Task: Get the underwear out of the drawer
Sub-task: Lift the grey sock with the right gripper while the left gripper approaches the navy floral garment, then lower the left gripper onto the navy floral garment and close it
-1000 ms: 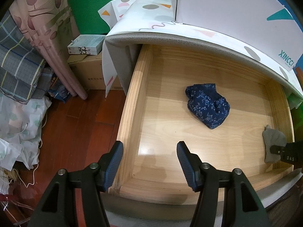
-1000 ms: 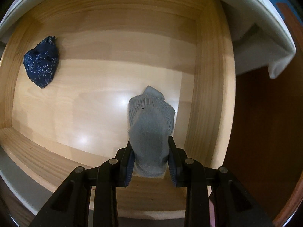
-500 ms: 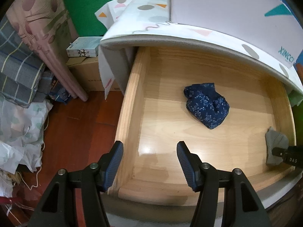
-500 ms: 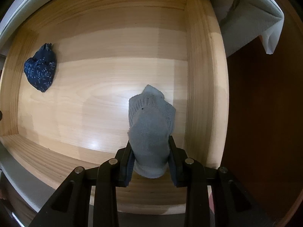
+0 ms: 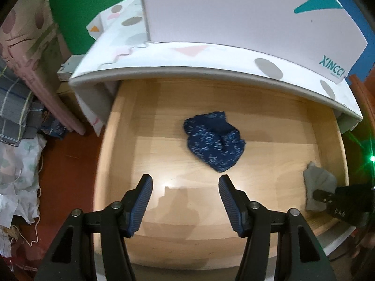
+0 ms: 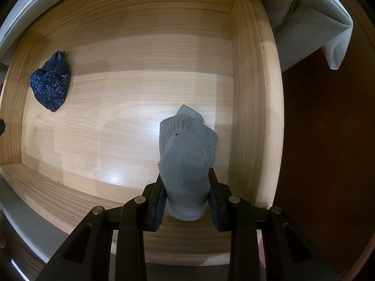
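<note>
Clamped between the pads of the right tool [image 6: 185, 194], a grey knitted garment [image 6: 186, 164] is held above the floor of the open wooden drawer [image 6: 248, 93], near its right wall. Its long axis is seen running along the fingers, with the ribbed free end pointing down towards the drawer floor. The left tool [image 5: 185, 201] is held half-wide and empty over the drawer's front. A crumpled dark blue patterned garment [image 5: 214, 145] is seen lying mid-drawer, well apart.

Left gripper [image 5: 185, 193] open over wooden drawer [image 5: 105, 154]; navy patterned underwear [image 5: 214, 146] ahead, grey garment [image 5: 316, 185] far right corner.
</note>
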